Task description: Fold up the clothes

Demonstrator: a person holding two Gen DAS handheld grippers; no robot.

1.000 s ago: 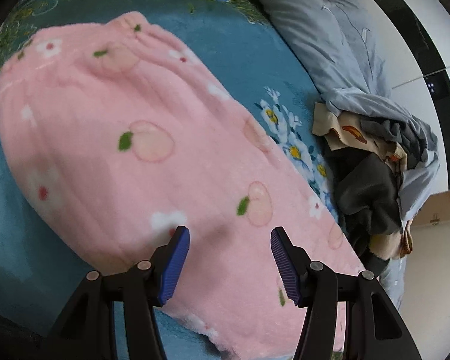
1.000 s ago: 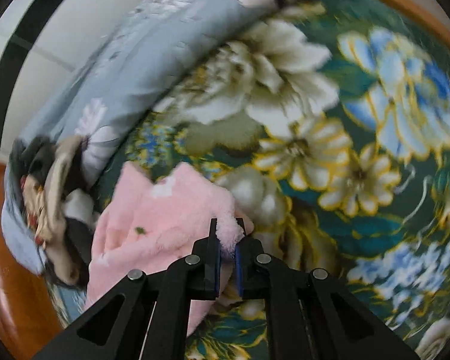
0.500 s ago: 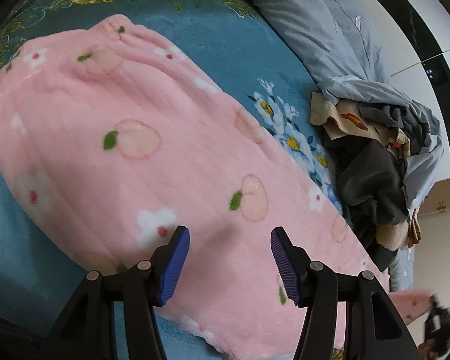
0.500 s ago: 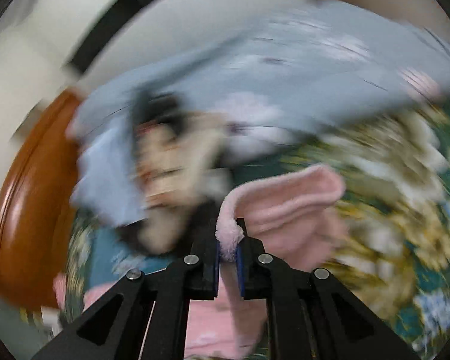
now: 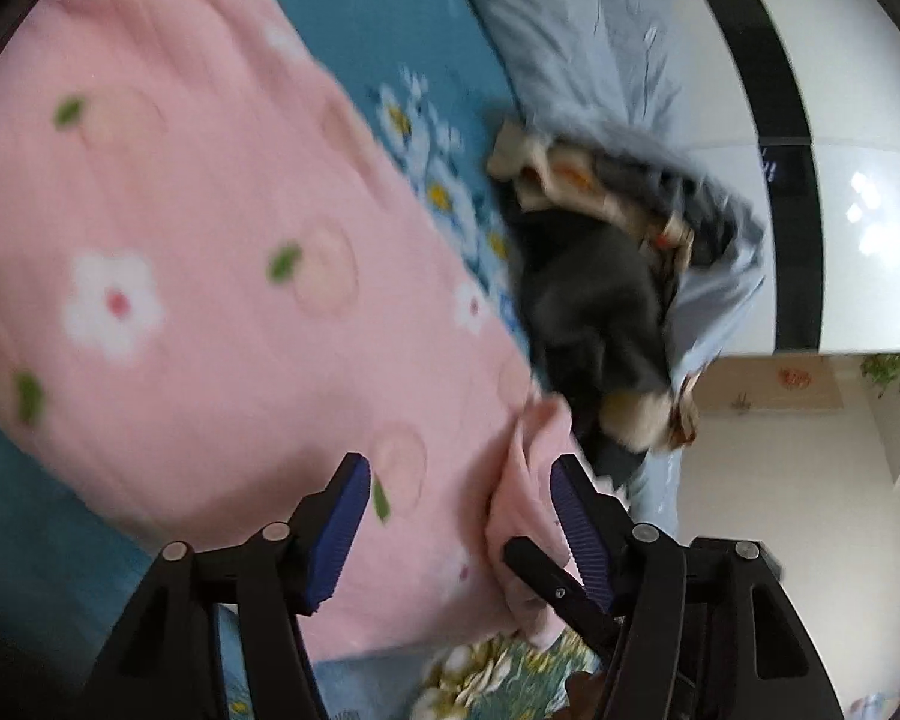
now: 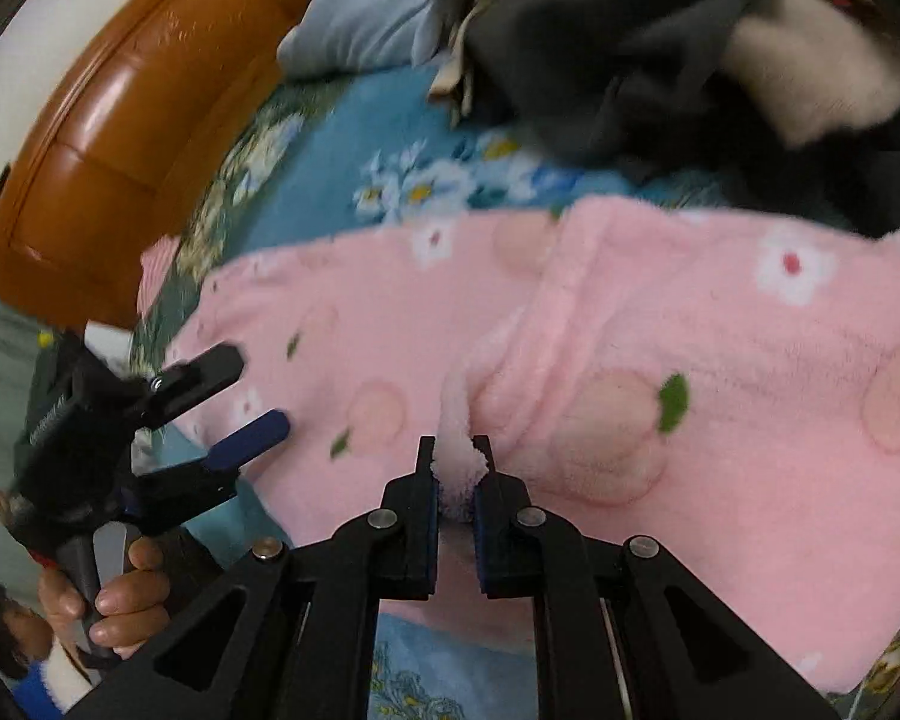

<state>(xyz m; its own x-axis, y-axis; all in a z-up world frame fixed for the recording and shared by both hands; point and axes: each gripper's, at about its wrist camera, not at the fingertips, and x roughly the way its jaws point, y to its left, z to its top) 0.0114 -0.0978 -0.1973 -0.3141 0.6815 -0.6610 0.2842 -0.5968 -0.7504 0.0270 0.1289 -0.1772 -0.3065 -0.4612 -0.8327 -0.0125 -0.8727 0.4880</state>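
A pink fleece garment printed with peaches and white flowers lies spread on the teal floral bedspread. My right gripper pinches a fluffy end of that garment, folded over onto the main body; its jaws are opening, the tuft still between the pads. In the left wrist view one black finger of it shows by the raised pink fold. My left gripper hovers over the garment's near edge, jaws opening, gripping nothing. The left gripper also appears at the left of the right wrist view.
A heap of dark grey, beige and patterned clothes lies just beyond the garment, under a pale blue quilt. A brown padded bed end curves along the left. A person's hand grips the left tool's handle.
The right gripper swept across the bed with the pink end and now holds it folded over the garment beside the left gripper. The left gripper turned right and its jaws widened slightly.
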